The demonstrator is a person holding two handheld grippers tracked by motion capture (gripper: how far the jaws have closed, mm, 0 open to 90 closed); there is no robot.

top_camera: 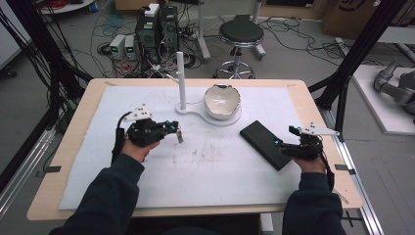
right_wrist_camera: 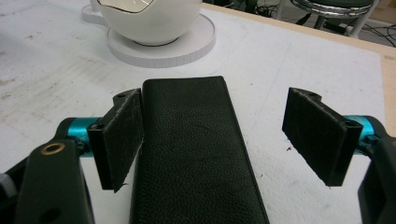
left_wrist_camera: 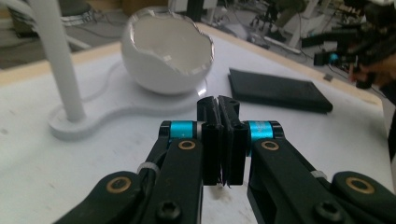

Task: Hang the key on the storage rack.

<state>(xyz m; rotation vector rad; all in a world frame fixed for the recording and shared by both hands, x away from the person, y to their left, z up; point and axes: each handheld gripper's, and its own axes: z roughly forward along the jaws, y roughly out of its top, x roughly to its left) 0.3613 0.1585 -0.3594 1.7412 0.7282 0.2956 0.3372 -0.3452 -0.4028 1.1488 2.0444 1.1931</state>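
Observation:
A white stand with an upright pole [top_camera: 180, 81] [left_wrist_camera: 56, 56] and a white egg-shaped bowl [top_camera: 221, 100] [left_wrist_camera: 163, 56] [right_wrist_camera: 144, 18] on its round base sits at the back middle of the mat. My left gripper [top_camera: 177, 129] [left_wrist_camera: 218, 116] hovers left of the stand, level, pointing toward the bowl. Its jaws are shut, and a small grey thing [top_camera: 180, 137] hangs from the tips; what it is I cannot tell. A black leather case [top_camera: 264, 143] [left_wrist_camera: 278, 89] [right_wrist_camera: 191, 154] lies flat at the right. My right gripper [top_camera: 284, 146] [right_wrist_camera: 224, 140] stands open astride its near end.
A white mat [top_camera: 220, 166] covers most of the wooden table [top_camera: 313, 112]. Behind the table are a black stool [top_camera: 240, 34], computer boxes [top_camera: 156, 29] and loose cables on the floor. Black frame posts [top_camera: 342, 73] rise at both sides.

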